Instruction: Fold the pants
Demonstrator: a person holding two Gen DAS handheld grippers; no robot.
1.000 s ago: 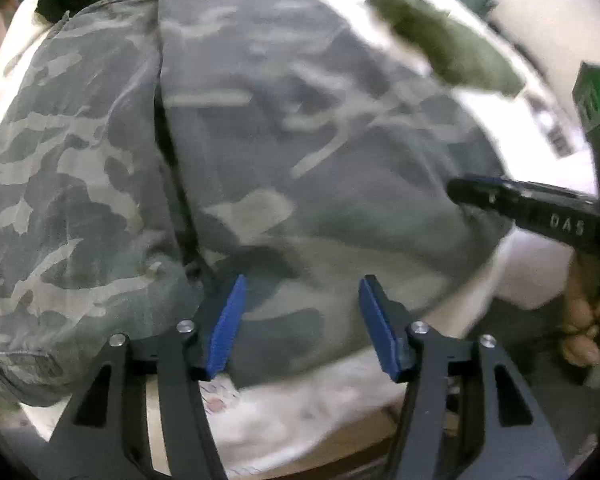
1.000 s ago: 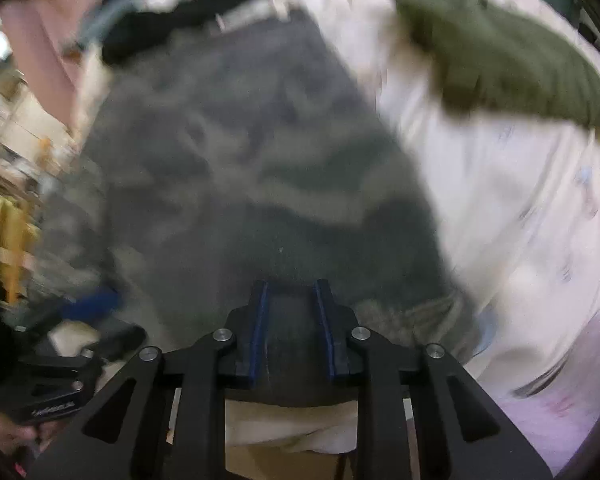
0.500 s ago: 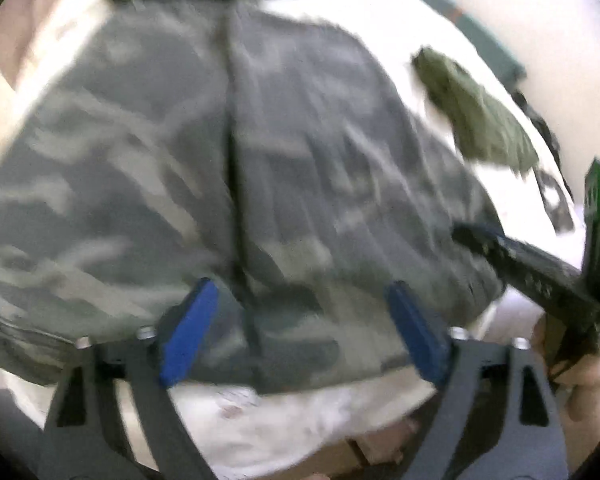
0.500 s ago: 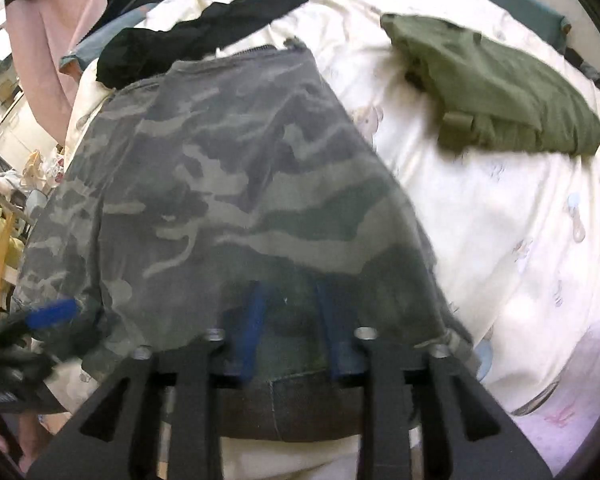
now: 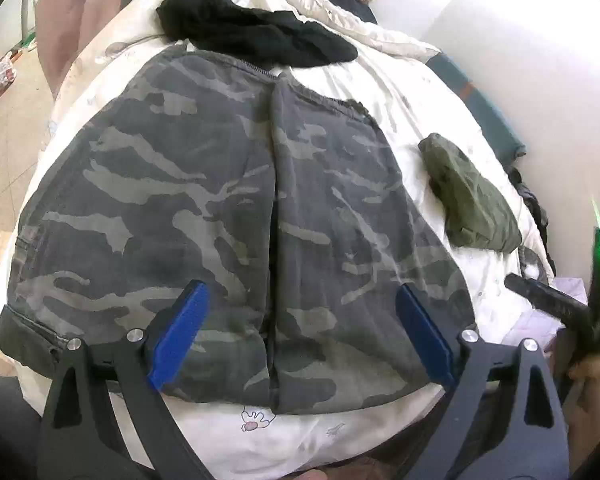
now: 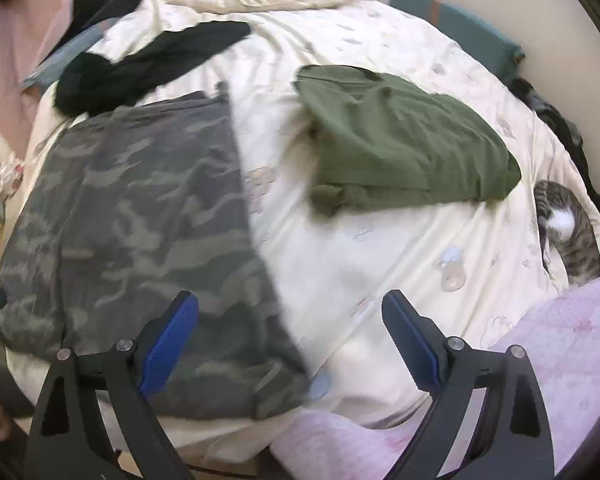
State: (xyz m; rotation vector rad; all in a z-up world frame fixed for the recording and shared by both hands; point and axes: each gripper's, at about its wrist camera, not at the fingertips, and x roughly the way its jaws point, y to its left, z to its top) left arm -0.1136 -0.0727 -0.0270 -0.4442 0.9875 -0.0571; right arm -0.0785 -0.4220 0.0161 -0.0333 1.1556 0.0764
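The camouflage pants (image 5: 228,216) lie flat on the cream bed sheet (image 5: 400,92), folded along a middle seam, with the waistband at the near left edge. My left gripper (image 5: 300,332) is open and empty, held above the pants' near edge. My right gripper (image 6: 290,338) is open and empty, above the right edge of the pants (image 6: 140,232) and bare sheet. The right gripper's black finger also shows at the right of the left wrist view (image 5: 548,300).
A folded olive-green garment (image 6: 400,148) lies right of the pants. A black garment (image 5: 252,32) lies beyond them. A tabby cat (image 6: 568,236) curls at the bed's right edge beside a pink quilt (image 6: 560,344). A teal headboard (image 6: 452,20) and wall stand behind.
Both grippers have opened wide and pulled back and up from the pants. The right gripper let go of the pants' edge and swung to the right.
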